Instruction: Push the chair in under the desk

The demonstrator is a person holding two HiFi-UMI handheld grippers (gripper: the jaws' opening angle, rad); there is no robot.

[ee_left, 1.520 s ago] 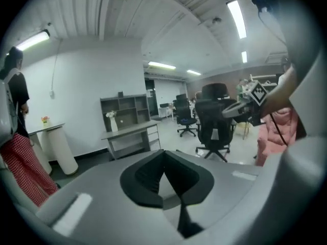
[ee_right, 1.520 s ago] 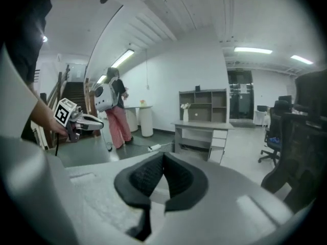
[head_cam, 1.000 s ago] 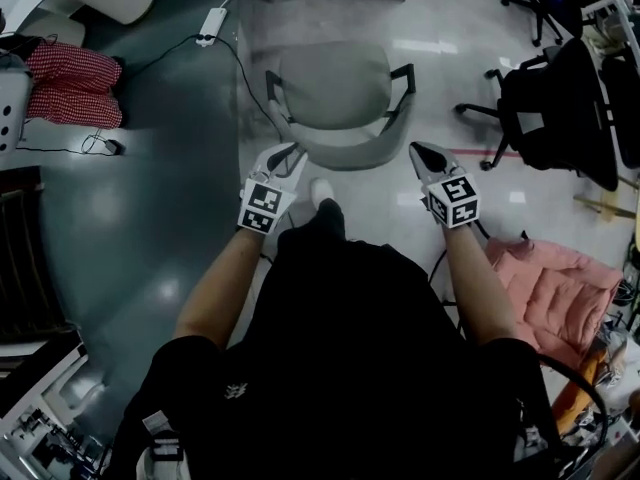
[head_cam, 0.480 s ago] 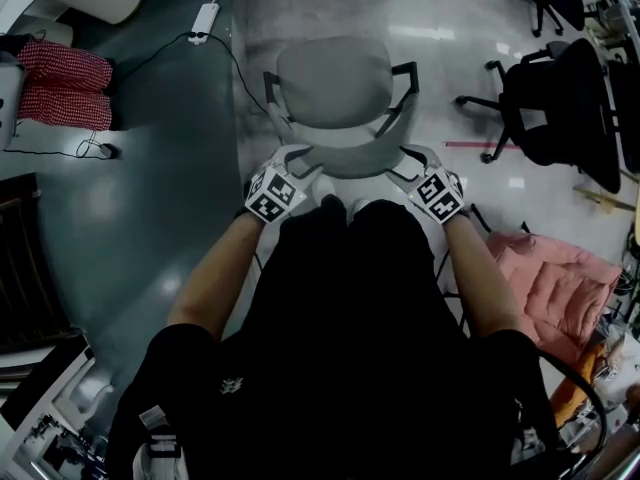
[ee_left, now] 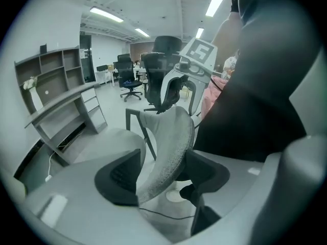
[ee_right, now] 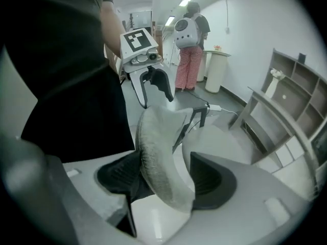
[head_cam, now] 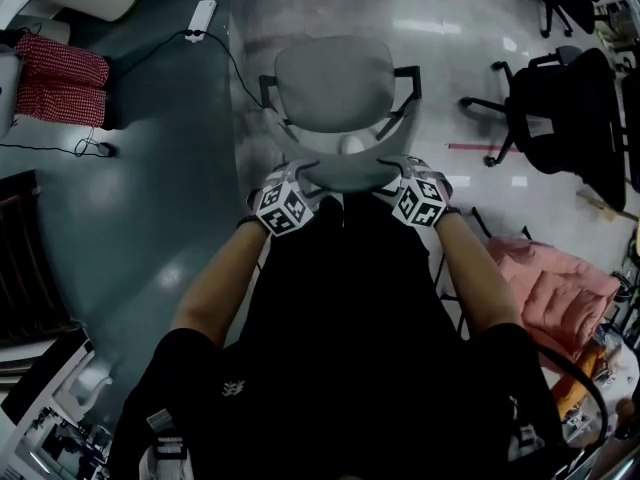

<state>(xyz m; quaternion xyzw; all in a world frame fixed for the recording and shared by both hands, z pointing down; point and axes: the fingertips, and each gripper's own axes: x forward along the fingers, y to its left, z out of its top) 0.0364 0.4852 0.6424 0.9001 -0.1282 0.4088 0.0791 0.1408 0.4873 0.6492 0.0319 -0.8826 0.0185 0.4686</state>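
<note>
A grey office chair (head_cam: 335, 83) with black armrests stands on the floor ahead of me, its curved backrest (head_cam: 345, 173) nearest. My left gripper (head_cam: 300, 176) sits over the backrest's left top edge and my right gripper (head_cam: 393, 171) over its right top edge. Both sets of jaws have just been opening. In the left gripper view the backrest rim (ee_left: 168, 147) runs between the spread pads of the left gripper (ee_left: 162, 175). In the right gripper view the rim (ee_right: 158, 147) likewise lies between the open jaws of the right gripper (ee_right: 166, 180). A grey desk with shelves (ee_left: 61, 106) stands beyond the chair.
Black office chairs (head_cam: 560, 108) stand at the right, with a pink padded thing (head_cam: 560, 288) on the floor below them. A power strip and cable (head_cam: 198, 20) lie left of the chair. A person in red-checked trousers (head_cam: 65, 78) stands at the far left.
Both grippers have come down and forward from behind the chair onto the backrest's top edge. Their jaws, shut a second ago, now stand spread around the rim.
</note>
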